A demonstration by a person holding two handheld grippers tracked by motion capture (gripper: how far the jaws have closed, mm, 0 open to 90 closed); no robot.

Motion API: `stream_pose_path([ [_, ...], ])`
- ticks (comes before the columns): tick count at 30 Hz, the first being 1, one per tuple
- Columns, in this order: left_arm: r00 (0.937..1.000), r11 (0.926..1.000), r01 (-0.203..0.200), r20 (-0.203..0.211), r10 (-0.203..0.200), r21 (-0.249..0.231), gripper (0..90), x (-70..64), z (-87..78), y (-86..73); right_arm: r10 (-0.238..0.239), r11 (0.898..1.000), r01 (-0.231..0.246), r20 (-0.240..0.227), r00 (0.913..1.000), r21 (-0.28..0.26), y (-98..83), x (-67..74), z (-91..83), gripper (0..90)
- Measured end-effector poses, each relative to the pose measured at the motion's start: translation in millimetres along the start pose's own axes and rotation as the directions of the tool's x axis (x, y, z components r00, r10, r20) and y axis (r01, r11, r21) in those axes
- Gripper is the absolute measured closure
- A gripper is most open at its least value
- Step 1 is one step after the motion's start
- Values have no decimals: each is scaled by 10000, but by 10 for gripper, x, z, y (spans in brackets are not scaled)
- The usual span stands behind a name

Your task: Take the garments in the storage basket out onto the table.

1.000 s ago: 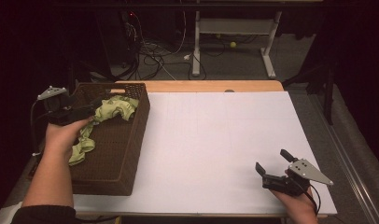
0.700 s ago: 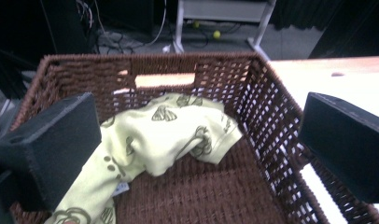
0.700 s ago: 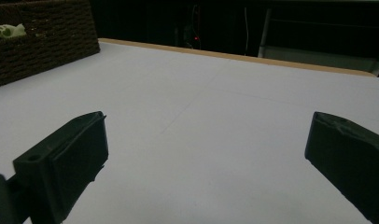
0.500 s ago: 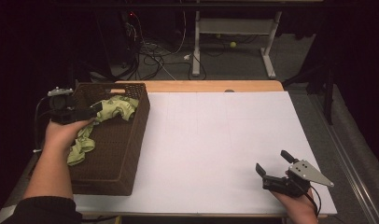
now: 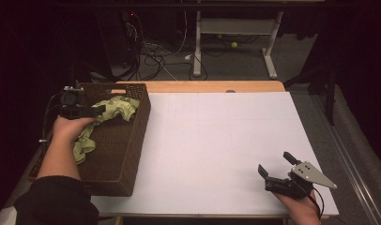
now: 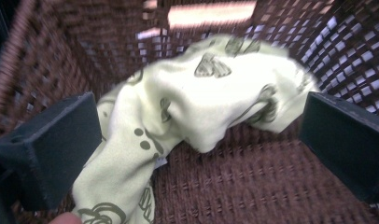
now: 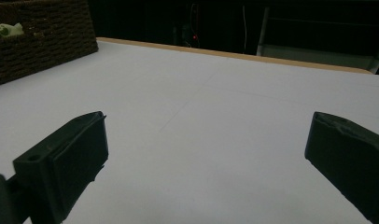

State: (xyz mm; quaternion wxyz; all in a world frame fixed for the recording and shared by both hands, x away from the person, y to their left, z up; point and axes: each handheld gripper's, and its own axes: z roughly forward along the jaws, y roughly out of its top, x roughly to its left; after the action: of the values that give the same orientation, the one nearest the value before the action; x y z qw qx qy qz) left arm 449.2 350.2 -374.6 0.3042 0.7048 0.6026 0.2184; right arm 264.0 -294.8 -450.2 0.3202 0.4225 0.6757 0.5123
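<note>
A pale green cloth with dark prints (image 6: 201, 107) lies crumpled inside a brown wicker basket (image 5: 132, 140) at the table's left. In the high view the cloth (image 5: 116, 108) is bunched at the far end, and a strip of it trails back along the left wall. My left gripper (image 5: 97, 111) hovers over the basket's far left corner. Its jaws stand wide open in the left gripper view (image 6: 201, 123), one on each side of the cloth without clamping it. My right gripper (image 5: 276, 164) rests open near the front right of the white table top, with nothing between its jaws (image 7: 206, 140).
A white sheet (image 5: 217, 140) covers the table, with a wooden edge (image 5: 202, 86) at the back. The basket's woven wall (image 7: 43, 42) stands at the far left of the right gripper view. Beyond the table are cables and a desk frame (image 5: 235, 28) on a dark floor.
My left hand and gripper have shifted slightly right and nearer over the basket. The cloth lies much as before. The right gripper has not moved.
</note>
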Motion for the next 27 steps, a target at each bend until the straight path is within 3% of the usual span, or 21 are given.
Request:
stream_pose_path([
  [2, 10000, 9999, -39, -77, 39, 105, 0, 13, 47, -1, 0, 10000, 0, -25, 10000, -36, -1, 1, 2, 0],
  [5, 9987, 9973, -298, -385, 324, 678, 0, 43, 181, 26, 16, 10000, -16, -44, 10000, -4, -2, 12, 9, 0],
  [7, 9948, 9917, -669, -688, 747, 1094, 0, 62, 258, 28, -16, 10000, 17, -75, 10000, 22, -2, 17, 12, 0],
  [8, 9948, 9917, -669, -688, 747, 1094, 0, 62, 258, 28, -23, 10000, 23, -83, 10000, 27, -3, 19, 14, 0],
  [9, 9943, 9862, -660, -733, 778, 1520, 0, 90, 346, 22, -21, 10000, 22, -94, 10000, 30, -2, 22, 15, 0],
  [10, 9948, 9843, -643, -677, 763, 1642, 0, 97, 373, 19, 14, 10000, -14, -113, 9999, 39, -3, 28, 17, 0],
  [13, 9938, 9813, -716, -712, 855, 1789, 0, 102, 443, 4, 25, 10000, -24, -133, 9999, 49, -4, 39, 22, 0],
  [17, 9962, 9736, -407, -661, 569, 2245, 7, 128, 547, -3, -16, 10000, 18, -189, 9998, 81, -7, 50, 31, 0],
  [19, 9957, 9728, -390, -732, 571, 2283, 79, 126, 567, -13, -28, 10000, 30, -203, 9998, 88, -8, 52, 32, 0],
  [21, 9967, 9638, -95, -751, 306, 2666, 82, 139, 626, -44, -36, 9999, 39, -264, 9996, 103, -9, 60, 36, 0],
  [24, 9954, 9596, -197, -841, 451, 2807, 120, 134, 638, -56, -15, 10000, 17, -261, 9997, 92, -11, 67, 33, 0],
  [26, 9944, 9527, -139, -953, 449, 3035, 128, 128, 663, -74, -5, 9999, 8, -275, 9996, 100, -12, 69, 33, 0],
  [27, 9939, 9474, -74, -1019, 422, 3200, 218, 125, 674, -85, -4, 9999, 7, -272, 9996, 124, -12, 67, 33, 0],
])
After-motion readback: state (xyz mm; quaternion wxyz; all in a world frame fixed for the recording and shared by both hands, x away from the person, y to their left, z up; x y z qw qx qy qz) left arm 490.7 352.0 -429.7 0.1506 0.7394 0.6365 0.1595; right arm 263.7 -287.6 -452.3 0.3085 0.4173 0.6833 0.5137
